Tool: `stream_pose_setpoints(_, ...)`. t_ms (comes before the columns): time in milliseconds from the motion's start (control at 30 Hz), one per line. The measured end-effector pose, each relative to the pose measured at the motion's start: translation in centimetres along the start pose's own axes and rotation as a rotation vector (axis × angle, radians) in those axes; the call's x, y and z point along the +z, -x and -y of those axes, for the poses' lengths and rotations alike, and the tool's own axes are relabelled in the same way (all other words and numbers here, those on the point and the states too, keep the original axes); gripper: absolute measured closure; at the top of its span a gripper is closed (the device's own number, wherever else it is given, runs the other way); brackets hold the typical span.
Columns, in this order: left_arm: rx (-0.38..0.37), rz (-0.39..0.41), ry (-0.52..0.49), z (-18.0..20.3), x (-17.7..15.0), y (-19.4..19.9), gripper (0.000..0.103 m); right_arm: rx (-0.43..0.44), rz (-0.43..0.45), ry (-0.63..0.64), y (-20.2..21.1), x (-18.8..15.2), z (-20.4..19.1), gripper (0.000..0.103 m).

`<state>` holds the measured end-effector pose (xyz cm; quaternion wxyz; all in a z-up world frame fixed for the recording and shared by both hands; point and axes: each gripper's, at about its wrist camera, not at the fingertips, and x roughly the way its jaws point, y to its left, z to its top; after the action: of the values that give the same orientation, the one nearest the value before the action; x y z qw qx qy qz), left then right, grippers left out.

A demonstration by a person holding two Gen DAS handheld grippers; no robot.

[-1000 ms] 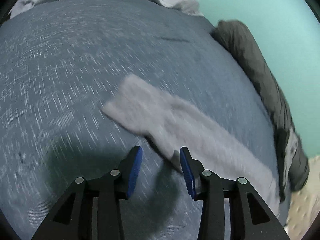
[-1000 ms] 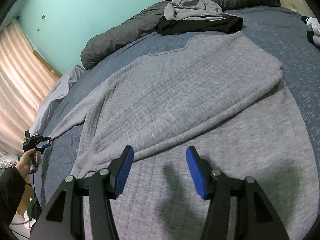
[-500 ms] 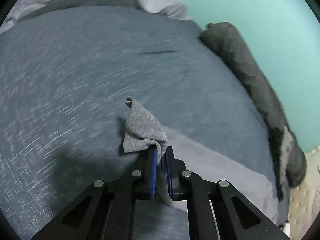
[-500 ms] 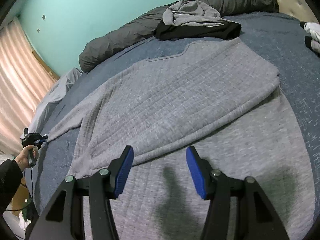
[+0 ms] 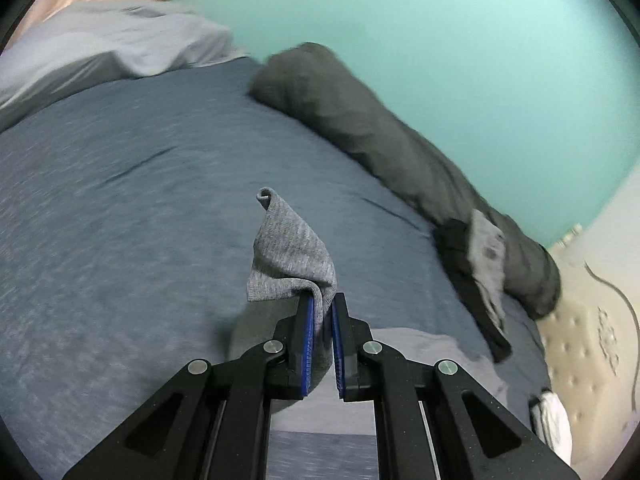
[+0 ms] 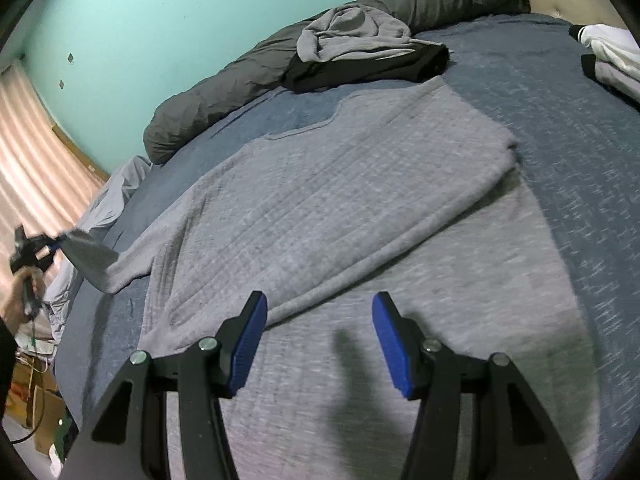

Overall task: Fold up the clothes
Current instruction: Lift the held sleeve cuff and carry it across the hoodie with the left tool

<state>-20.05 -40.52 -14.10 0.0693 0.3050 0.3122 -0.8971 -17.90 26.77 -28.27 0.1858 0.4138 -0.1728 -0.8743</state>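
1. Sweater sleeve cuff (image 5: 289,258) stood pinched in the left gripper (image 5: 321,308) in the left wrist view, its blue pads clamped on the grey knit with the loose end poking up above the fingertips. The cuff was lifted clear of the blue bedspread (image 5: 120,220), and more of the same grey garment lay flat below and to the right of the gripper. A dark grey rolled duvet (image 5: 380,144) ran along the teal wall (image 5: 440,40), with a small heap of black and grey clothes (image 5: 480,268) lying against it. A pale sheet (image 5: 112,44) was bunched at the far edge of the bed (this part of the picture was blurred).

2. In the right wrist view the grey sweater (image 6: 340,200) was spread across the bedspread, its right side folded in over the body so that a long diagonal edge ran just ahead of the right gripper (image 6: 318,312). That gripper hung over the lower part of the garment with its jaws wide apart and nothing between them. At the far left the left gripper (image 6: 50,246) was seen holding the sleeve end (image 6: 90,260) raised off the bed. Crumpled grey and black clothes (image 6: 360,52) lay by the duvet (image 6: 224,100) beyond the neckline, and a white and black garment (image 6: 608,56) sat at the right edge.
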Motion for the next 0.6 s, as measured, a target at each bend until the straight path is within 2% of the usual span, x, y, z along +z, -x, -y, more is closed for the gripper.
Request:
stream_pose_setpoints(200, -0.087, -0.037, -0.074, 9.1, -1.5, -1.0, 0.094, 0.002, 0.022, -0.034, 1.5, 0.3, 1.4, 0.047)
stream_pose_setpoints(433, -0.212, -0.091, -0.201, 22.0, -4.5, -2.1, 0.094, -0.003, 0.046, -0.071, 3.8, 0.3, 4.0, 0.047)
stream_pose_setpoints(600, -0.308, -0.183, -0.318, 31.7, -9.7, -3.1, 0.094, -0.015, 0.076, -0.114, 5.6, 0.7, 6.3, 0.047)
